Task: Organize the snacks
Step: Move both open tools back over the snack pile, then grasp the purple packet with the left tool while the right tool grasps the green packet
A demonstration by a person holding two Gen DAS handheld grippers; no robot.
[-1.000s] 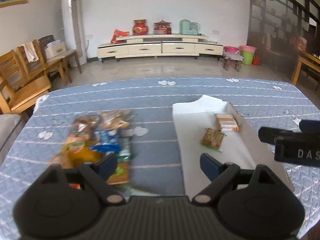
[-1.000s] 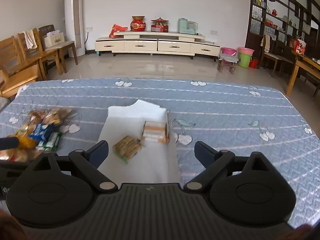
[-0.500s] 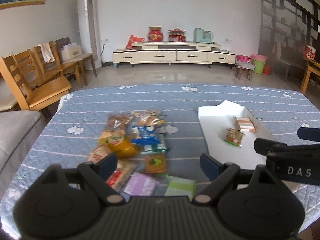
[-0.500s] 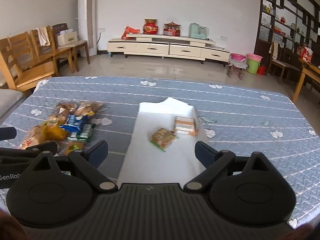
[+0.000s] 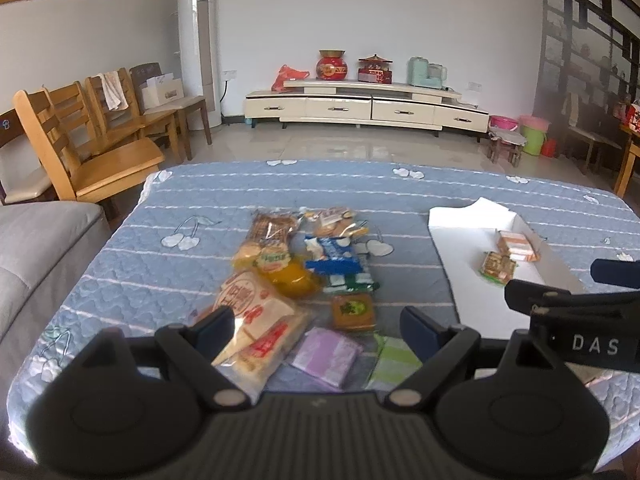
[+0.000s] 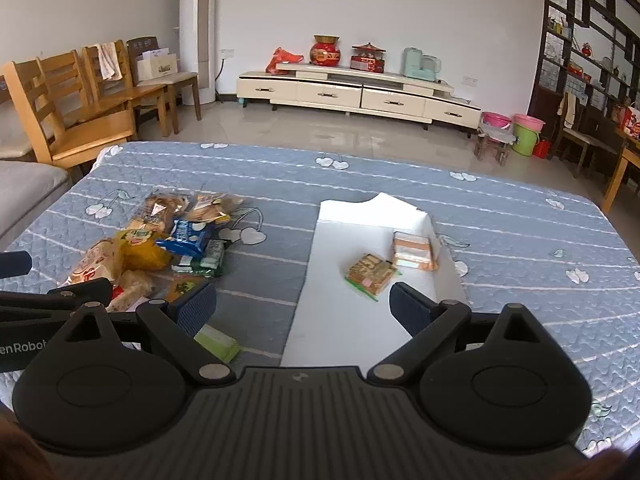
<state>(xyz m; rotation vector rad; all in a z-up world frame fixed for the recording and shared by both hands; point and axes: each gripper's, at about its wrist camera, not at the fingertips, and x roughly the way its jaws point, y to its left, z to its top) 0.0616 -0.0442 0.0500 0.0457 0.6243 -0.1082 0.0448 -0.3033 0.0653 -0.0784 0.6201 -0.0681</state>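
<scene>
left wrist view: the left gripper (image 5: 316,322) hovers with its jaws spread wide and nothing between them, above the near end of a loose heap of snack packets (image 5: 304,272) lying at centre frame on the blue quilted cover (image 5: 240,200). nearest the fingers lie a large clear bag of wafers with red print (image 5: 256,320), a purple packet (image 5: 326,354), a pale green packet (image 5: 394,360) and a small square brown-and-green packet (image 5: 353,311); a yellow bag (image 5: 290,276) and a blue packet (image 5: 334,258) sit further up the frame. right wrist view: the right gripper (image 6: 303,306) is likewise released and empty, poised over the near part of the shallow white box (image 6: 332,328), at centre frame, which already holds two packets, an orange-and-white one (image 6: 414,254) against its right wall and a brown one (image 6: 372,274) just beside it. the step in hand appears to be choosing the next packet for the box. to do it well, take a small flat item lying clear of its neighbours, such as the square packet, rather than the slippery overlapping bags; close across its short sides, lift straight up, and set it on bare box floor beside those already placed.
</scene>
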